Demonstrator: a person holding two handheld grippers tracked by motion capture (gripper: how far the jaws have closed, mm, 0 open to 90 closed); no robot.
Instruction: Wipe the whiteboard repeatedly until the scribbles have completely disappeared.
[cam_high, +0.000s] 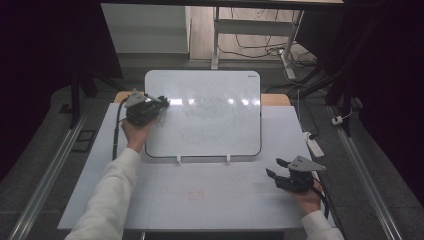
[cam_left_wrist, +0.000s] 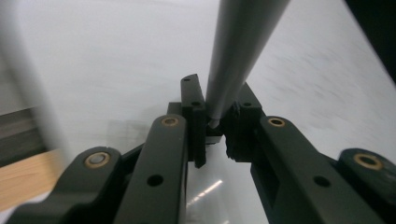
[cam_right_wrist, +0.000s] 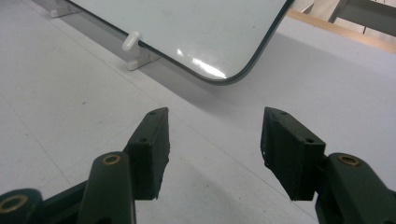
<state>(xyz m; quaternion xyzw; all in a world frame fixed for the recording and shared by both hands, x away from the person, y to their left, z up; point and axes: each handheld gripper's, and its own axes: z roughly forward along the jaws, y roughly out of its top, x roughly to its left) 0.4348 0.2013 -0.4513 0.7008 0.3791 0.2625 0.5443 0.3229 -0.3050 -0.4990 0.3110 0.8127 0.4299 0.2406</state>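
The counter (cam_high: 200, 195) is a pale grey-white board with faint smudges near its middle, laid over a wooden top whose edges show behind the whiteboard. It stands on a grey floor between two metal rails (cam_high: 47, 175). Beyond it are a white cabinet (cam_high: 145, 27), a white frame leg and loose black cables (cam_high: 260, 47) on the floor. A white power strip (cam_high: 315, 145) lies off the counter's right edge. The room's sides are dark.

The whiteboard (cam_high: 210, 130) rests on the far half of the counter, propped on two small white feet (cam_high: 178, 159) at its near edge. It is white with rounded corners and a thin dark rim. Its surface is glossy, with bright light reflections along the upper part and faint grey residue of wiped marks across the middle.

The left tool (cam_high: 161, 102) is over the whiteboard's upper left area. In the left gripper view its jaws are clamped on a grey marker (cam_left_wrist: 238, 51), a smooth round barrel that runs up and away from the jaws over the whiteboard surface. The marker's tip cannot be made out.

The right tool (cam_high: 274, 167) sits low over the counter's near right part, well apart from the whiteboard. Its jaws stand apart with nothing between them; the right gripper view shows bare counter and the whiteboard's near corner (cam_right_wrist: 224, 77) ahead.
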